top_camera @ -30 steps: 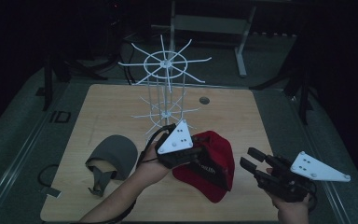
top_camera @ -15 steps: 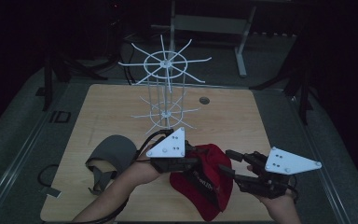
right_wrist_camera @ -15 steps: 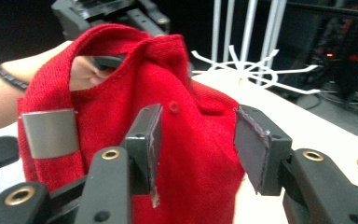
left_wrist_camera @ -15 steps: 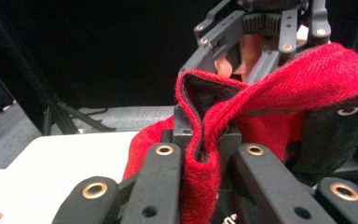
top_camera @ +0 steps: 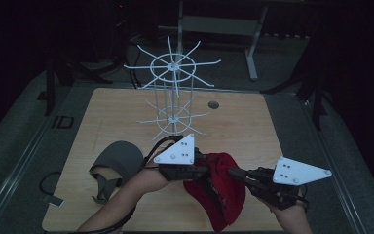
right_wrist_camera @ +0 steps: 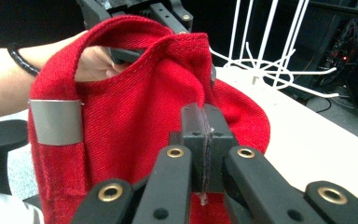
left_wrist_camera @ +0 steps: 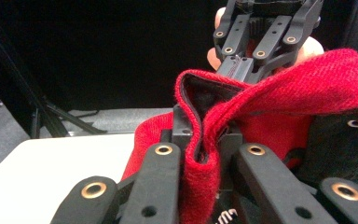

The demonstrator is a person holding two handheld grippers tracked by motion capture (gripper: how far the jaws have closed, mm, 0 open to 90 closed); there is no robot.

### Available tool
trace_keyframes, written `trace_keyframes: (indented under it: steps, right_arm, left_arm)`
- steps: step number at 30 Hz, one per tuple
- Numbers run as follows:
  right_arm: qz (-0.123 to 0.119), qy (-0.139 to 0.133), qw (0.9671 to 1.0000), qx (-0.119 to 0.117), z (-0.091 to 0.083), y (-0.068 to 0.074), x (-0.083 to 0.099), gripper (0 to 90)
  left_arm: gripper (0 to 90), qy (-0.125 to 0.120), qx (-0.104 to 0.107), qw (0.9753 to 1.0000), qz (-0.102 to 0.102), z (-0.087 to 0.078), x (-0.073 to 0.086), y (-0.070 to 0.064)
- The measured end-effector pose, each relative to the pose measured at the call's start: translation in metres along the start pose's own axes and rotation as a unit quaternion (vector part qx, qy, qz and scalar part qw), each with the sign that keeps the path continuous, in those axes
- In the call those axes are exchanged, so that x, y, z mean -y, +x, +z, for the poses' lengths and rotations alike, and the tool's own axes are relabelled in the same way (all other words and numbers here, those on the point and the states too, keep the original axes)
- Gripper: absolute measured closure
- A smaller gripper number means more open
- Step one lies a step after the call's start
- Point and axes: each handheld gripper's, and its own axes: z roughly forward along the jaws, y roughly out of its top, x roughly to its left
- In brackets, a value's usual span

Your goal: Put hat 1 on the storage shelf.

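**High view: red cap stretched between two claws, rack straight ahead**

High view puts the red cap point(top_camera: 219, 192) at the near edge of the desk point(top_camera: 253, 126), lifted off it and held from both sides. The left claw point(top_camera: 202, 170) has clamped down on a fold of the cap's rim; in the left gripper view its jaws are pressed together with red fabric point(left_wrist_camera: 200, 154) bunched between them. The right claw point(top_camera: 234, 172) bites the opposite side of the rim, jaws closed tight on cloth point(right_wrist_camera: 204, 154) in the right gripper view, where a grey strap tab point(right_wrist_camera: 56, 122) shows on the cap's back band.

The cap's long axis runs left to right between the two claws, its opening spread and facing roughly away from the person. Beyond the cap, toward the desk's far side, stands the white wire rack point(top_camera: 173, 97), its lower ring of prongs nearest to the cap and closer to the left claw than to the right. Left of the cap, a grey cap point(top_camera: 117, 158) lies on the desk. Judging by this, the move ahead is forward and up, toward a prong.
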Motion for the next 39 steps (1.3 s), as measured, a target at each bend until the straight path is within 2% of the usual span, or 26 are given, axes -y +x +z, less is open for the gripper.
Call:
trace_keyframes:
  steps: [4,7,8,10,12,13,17,19,21,23,25,28,30,34,39]
  right_arm:
    - [0.002,-0.010,0.9999,0.005,-0.003,0.001,0.000,90.0]
    - [0.006,-0.017,0.9998,0.009,-0.006,0.001,-0.002,90.0]
    - [0.007,-0.022,0.9997,0.009,-0.007,-0.001,-0.002,90.0]
    - [0.010,-0.027,0.9995,0.012,-0.009,-0.001,-0.003,90.0]
    - [0.021,-0.047,0.9986,0.012,-0.018,-0.005,-0.005,90.0]
    - [0.020,-0.050,0.9984,0.017,-0.021,-0.005,-0.006,90.0]
    - [0.023,-0.056,0.9980,0.019,-0.025,-0.006,-0.008,90.0]
    - [0.024,-0.060,0.9976,0.026,-0.027,-0.007,-0.009,90.0]
    - [0.026,-0.062,0.9972,0.033,-0.029,-0.008,-0.009,90.0]
    - [0.030,-0.066,0.9967,0.037,-0.032,-0.009,-0.009,90.0]
    - [0.032,-0.073,0.9959,0.042,-0.035,-0.010,-0.009,90.0]
    - [0.035,-0.077,0.9953,0.047,-0.040,-0.011,-0.010,90.0]
    - [0.040,-0.081,0.9942,0.060,-0.043,-0.013,-0.011,90.0]
    - [0.045,-0.087,0.9922,0.077,-0.048,-0.017,-0.013,90.0]
    - [0.047,-0.097,0.9877,0.113,-0.055,-0.023,-0.019,90.0]
  left_arm:
    - [82.8,-0.007,-0.006,1.0000,0.001,-0.001,-0.001,-0.001]
    - [77.0,-0.008,-0.015,0.9998,-0.011,-0.003,-0.001,0.002]
    - [72.7,-0.008,-0.021,0.9996,-0.018,-0.004,-0.001,0.003]
    - [65.2,-0.005,-0.026,0.9994,-0.020,-0.005,0.000,0.004]
    - [63.7,-0.009,-0.034,0.9988,-0.033,-0.009,0.005,0.006]
    - [59.9,-0.010,-0.033,0.9987,-0.037,-0.011,0.006,0.007]
    - [55.9,-0.007,-0.039,0.9986,-0.036,-0.012,0.007,0.005]
    - [49.6,-0.007,-0.052,0.9978,-0.042,-0.013,0.009,0.005]
    - [47.8,-0.010,-0.062,0.9970,-0.045,-0.016,0.011,0.006]
    - [46.0,-0.018,-0.074,0.9956,-0.055,-0.021,0.013,0.007]
    - [46.1,-0.026,-0.094,0.9930,-0.065,-0.026,0.015,0.007]
    - [46.1,-0.033,-0.133,0.9873,-0.081,-0.035,0.017,0.009]
    - [46.1,-0.031,-0.160,0.9830,-0.084,-0.039,0.019,0.008]
    - [46.1,-0.029,-0.192,0.9767,-0.092,-0.046,0.027,0.003]
    - [46.1,-0.021,-0.203,0.9742,-0.097,-0.051,0.042,-0.008]
